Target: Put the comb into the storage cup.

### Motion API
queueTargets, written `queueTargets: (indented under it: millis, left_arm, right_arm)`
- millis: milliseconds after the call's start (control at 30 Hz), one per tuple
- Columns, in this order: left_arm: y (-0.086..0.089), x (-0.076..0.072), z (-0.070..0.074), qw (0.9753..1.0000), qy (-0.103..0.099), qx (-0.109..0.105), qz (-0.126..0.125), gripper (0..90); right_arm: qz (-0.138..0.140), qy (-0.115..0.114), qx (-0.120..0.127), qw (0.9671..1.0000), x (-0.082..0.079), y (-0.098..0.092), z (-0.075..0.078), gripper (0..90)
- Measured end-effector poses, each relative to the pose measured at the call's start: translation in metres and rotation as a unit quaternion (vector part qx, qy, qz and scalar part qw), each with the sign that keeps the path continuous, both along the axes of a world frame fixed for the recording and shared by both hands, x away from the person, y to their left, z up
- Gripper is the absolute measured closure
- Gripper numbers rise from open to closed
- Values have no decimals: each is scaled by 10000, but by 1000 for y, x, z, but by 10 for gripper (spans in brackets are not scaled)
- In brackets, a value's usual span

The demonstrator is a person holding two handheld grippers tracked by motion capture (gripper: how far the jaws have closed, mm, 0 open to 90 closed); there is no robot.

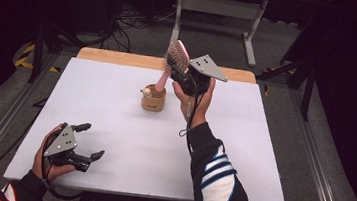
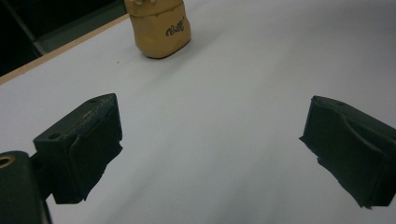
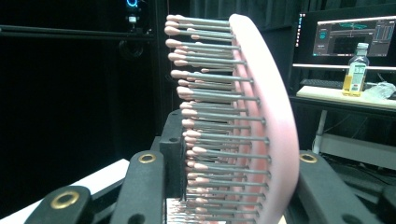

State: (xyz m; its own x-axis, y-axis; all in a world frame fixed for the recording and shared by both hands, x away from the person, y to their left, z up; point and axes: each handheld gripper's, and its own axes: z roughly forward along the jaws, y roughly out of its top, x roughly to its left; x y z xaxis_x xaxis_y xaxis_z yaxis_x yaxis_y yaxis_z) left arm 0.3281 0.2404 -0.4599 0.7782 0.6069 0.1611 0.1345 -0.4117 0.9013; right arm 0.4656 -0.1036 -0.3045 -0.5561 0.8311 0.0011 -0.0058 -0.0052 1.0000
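Right gripper (image 1: pixel 175 69) pinches the pink hairbrush (image 1: pixel 175 60) by its head, jaws clamped on the bristle pad and back. Brush long axis near vertical, handle pointing down at 7 o'clock into the tan holder (image 1: pixel 153 99) at table centre. Left gripper (image 1: pixel 89 141) spread, idle at 7 o'clock from the holder, well apart. Right hand is nearer, so I'd say it does the move
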Motion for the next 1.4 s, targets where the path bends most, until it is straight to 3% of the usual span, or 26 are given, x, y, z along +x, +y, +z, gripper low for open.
queueTargets:
  millis: [233, 267, 300, 1000, 1400]
  left_arm:
    - [0, 0, 0, 10000, -1, 21, -11, 56]
    - [0, 0, 0, 10000, 2, 33, -12, 56]
    - [-1, 0, 0, 10000, 2, 29, -13, 56]
    - [-1, 0, 0, 10000, 0, 50, -37, 56]
    - [-1, 0, 0, 10000, 19, 69, -70, 56]
  right_arm:
    - [-35, 109, -17, 9999, 6, 6, -9, 630]
    - [-100, 61, -228, 9997, 8, 6, -11, 630]
    - [-115, 90, -249, 9996, 9, 7, -12, 630]
    - [-233, 351, -242, 9988, 15, 15, -32, 630]
    - [-139, 560, -224, 9981, 16, 20, -46, 629]
